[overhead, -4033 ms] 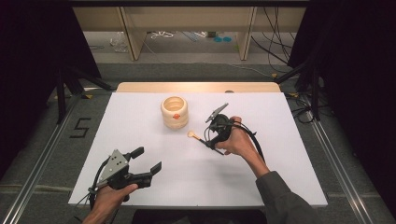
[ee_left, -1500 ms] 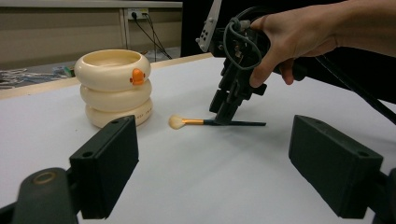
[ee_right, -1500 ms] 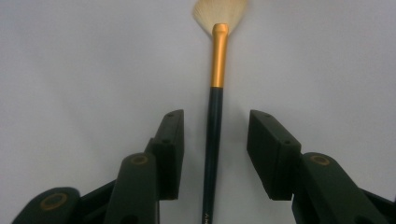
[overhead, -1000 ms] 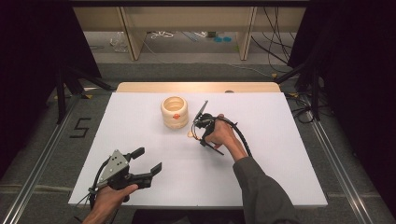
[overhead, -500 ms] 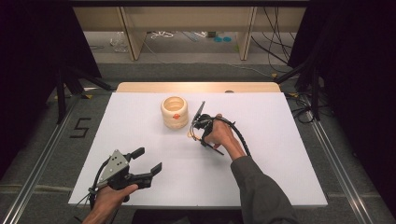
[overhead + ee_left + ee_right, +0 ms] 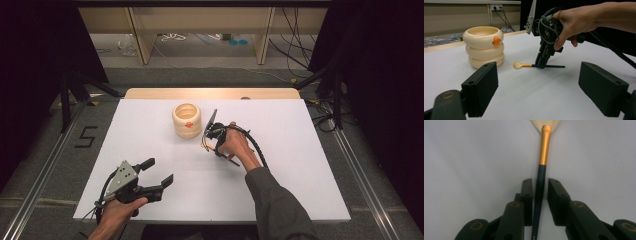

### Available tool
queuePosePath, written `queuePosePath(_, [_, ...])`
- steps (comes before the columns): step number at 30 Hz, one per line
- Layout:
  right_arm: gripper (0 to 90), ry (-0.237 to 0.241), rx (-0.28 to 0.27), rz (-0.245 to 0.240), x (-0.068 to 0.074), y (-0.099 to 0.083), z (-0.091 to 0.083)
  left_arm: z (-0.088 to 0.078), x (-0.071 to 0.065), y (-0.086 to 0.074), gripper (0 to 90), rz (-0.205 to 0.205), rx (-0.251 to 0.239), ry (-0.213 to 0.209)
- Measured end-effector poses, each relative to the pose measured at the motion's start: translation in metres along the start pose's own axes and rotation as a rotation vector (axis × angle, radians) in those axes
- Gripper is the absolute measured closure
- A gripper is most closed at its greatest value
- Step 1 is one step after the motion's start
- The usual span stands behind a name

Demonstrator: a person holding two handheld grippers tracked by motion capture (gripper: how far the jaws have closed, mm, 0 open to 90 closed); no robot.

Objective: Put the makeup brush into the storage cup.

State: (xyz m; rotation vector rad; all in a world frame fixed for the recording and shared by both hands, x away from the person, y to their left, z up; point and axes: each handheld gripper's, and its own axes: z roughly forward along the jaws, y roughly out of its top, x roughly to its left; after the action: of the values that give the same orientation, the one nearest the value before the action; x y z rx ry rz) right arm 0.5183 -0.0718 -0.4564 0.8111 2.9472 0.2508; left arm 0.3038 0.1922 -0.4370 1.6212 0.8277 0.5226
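Cream rings (image 6: 187,120) marked my landmark from above: the brush (image 6: 205,145) lay just right of them under my right gripper (image 6: 212,141). From my idle, open left gripper (image 6: 546,82), its handle ran sideways. Along my right jaws, just closing, the handle lay lengthwise between them, one pad short of contact.

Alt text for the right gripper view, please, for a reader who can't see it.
The right gripper has its two black jaws on either side of the dark handle of a makeup brush lying on a white table; they have just been closing, with a slim gap left at the right jaw. The brush's gold collar and pale bristles point away from the camera.
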Motion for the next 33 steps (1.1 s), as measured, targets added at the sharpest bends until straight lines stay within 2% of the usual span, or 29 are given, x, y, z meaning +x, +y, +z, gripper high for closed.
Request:
queuePosePath(9, [82.8, 0.004, 0.001, 0.003, 0.0002, 0.0004, 0.0004, -0.0006, 0.0004, 0.0002, 15.8, 0.0, -0.001, 0.003])
queuePosePath(20, [83.0, -0.008, 0.013, 0.012, 0.0028, 0.0018, -0.0002, -0.0008, 0.0007, 0.0, 15.9, -0.001, 0.001, 0.007])
queuePosePath(30, [83.2, -0.004, -0.012, 0.04, 0.0057, 0.0019, -0.0024, -0.0012, 0.0015, 0.0003, 15.9, 0.0, 0.001, 0.006])
queuePosePath(33, [83.2, 0.022, -0.037, 0.044, 0.0052, 0.0016, -0.0064, -0.0002, 0.0018, -0.0001, 16.0, -0.002, -0.009, -0.003])
